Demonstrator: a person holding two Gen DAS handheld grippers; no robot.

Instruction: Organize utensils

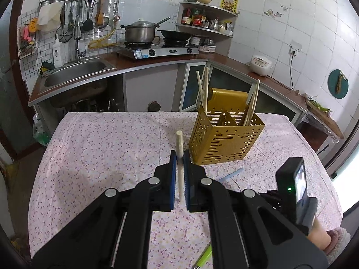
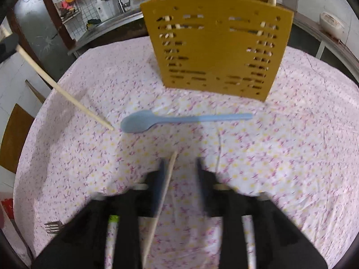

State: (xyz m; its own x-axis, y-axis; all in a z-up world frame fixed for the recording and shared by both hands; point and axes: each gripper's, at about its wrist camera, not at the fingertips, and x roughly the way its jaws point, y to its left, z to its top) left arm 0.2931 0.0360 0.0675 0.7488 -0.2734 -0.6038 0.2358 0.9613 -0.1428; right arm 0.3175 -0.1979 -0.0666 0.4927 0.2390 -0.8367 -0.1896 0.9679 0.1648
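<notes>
A gold perforated utensil caddy point(image 1: 224, 136) stands on the floral tablecloth with several chopsticks point(image 1: 203, 89) in it; it fills the top of the right wrist view point(image 2: 215, 44). My left gripper point(image 1: 179, 157) is shut on a pale chopstick point(image 1: 179, 148), held above the table left of the caddy; that chopstick also shows in the right wrist view point(image 2: 65, 94). My right gripper point(image 2: 180, 163) is open low over the cloth, with another chopstick point(image 2: 163, 197) lying between its fingers against the left one. A light blue spoon point(image 2: 157, 121) lies ahead of it.
A fork point(image 2: 52, 226) and a green-handled utensil point(image 1: 204, 255) lie near the table's front edge. The right gripper's body point(image 1: 291, 188) sits to the right of my left gripper. Kitchen counter, sink point(image 1: 76, 71) and stove stand behind the table.
</notes>
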